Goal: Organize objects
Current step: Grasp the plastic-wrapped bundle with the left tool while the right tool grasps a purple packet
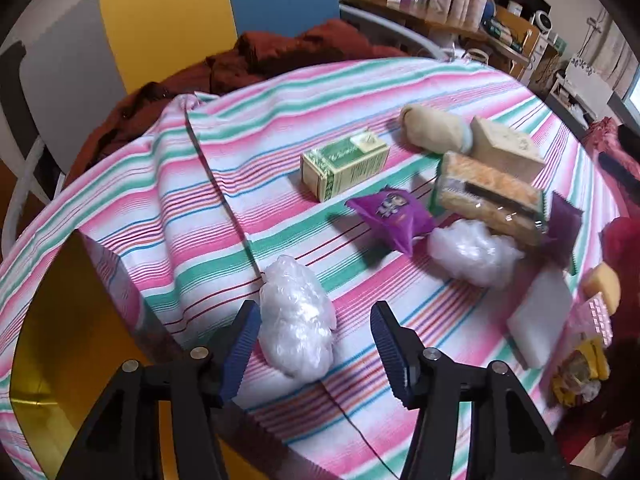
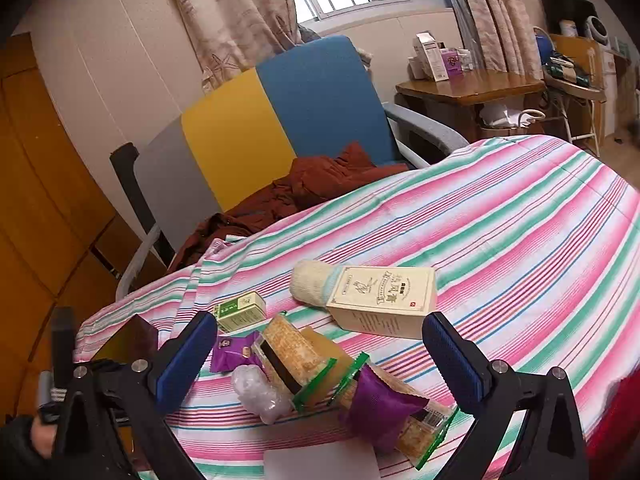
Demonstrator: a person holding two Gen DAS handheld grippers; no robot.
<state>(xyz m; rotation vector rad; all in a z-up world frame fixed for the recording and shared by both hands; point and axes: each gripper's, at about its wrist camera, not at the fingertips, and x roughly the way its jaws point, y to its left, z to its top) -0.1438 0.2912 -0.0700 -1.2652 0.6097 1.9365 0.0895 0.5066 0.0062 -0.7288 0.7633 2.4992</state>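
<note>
A: Blue ribbed pads spread wide on left gripper (image 1: 314,330), nothing held. Crinkled plastic wad (image 1: 296,322) sitting between them, touching the left pad, well clear of the right one.

B: Judged step: pick up that wad. Advise shifting left to centre it, lowering until pads straddle its middle, then closing slowly; soft film likely to squash and slip, so grip low and deep.

A: Wad look: translucent white, lumpy, egg-shaped, lying on striped cloth (image 1: 200,208) near the front edge. Second similar wad (image 1: 474,254) farther right, beside purple snack packet (image 1: 390,214).

B: Right gripper (image 2: 320,354)?

A: Also wide apart, empty, hovering over the cracker pack (image 2: 298,358) pile. Green box (image 1: 344,164) and cream box (image 2: 384,300) beyond, rolled cloth (image 2: 316,282) touching the cream box.
</note>
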